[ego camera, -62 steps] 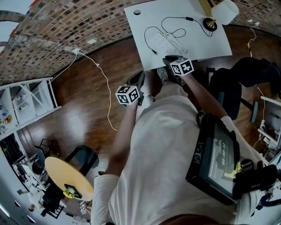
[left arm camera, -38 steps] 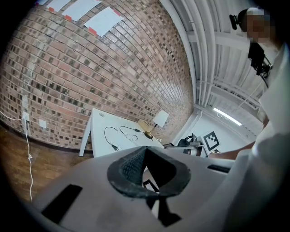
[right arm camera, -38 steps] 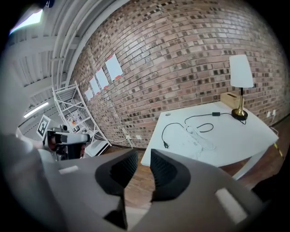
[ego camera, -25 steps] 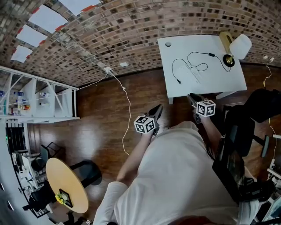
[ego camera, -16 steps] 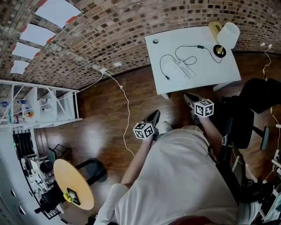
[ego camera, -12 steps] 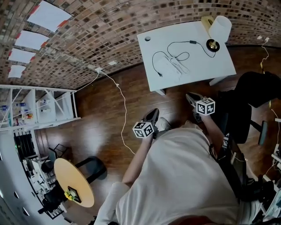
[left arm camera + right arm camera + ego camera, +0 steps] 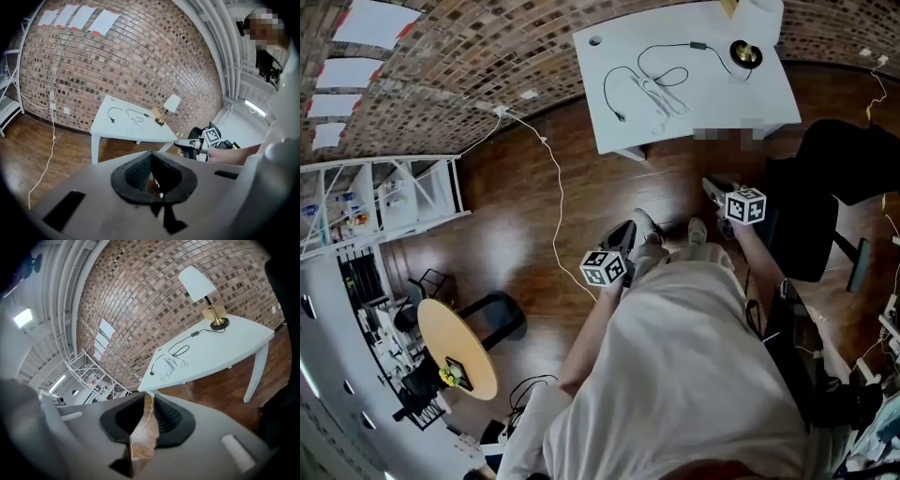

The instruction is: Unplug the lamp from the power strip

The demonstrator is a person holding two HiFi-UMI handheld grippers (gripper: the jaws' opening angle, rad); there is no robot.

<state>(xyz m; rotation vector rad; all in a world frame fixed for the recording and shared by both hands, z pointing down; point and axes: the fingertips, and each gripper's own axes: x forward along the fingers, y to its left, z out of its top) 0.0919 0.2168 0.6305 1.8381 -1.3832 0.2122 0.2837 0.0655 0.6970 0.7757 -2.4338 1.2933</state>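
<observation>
Right claw just opening, empty, black chair beside, table ahead

We look down steeply from the person's head onto the wooden floor. The white table is far off at 12 o'clock, with the lamp at 1 o'clock. The camera on the left gripper looks along its jaws toward the brick wall. There the table is far off at 11 o'clock, and the right gripper pokes in at 3 o'clock. The right gripper's camera looks up from low down, with the table at 2 o'clock. We see the table and lamp in all three views.
</observation>
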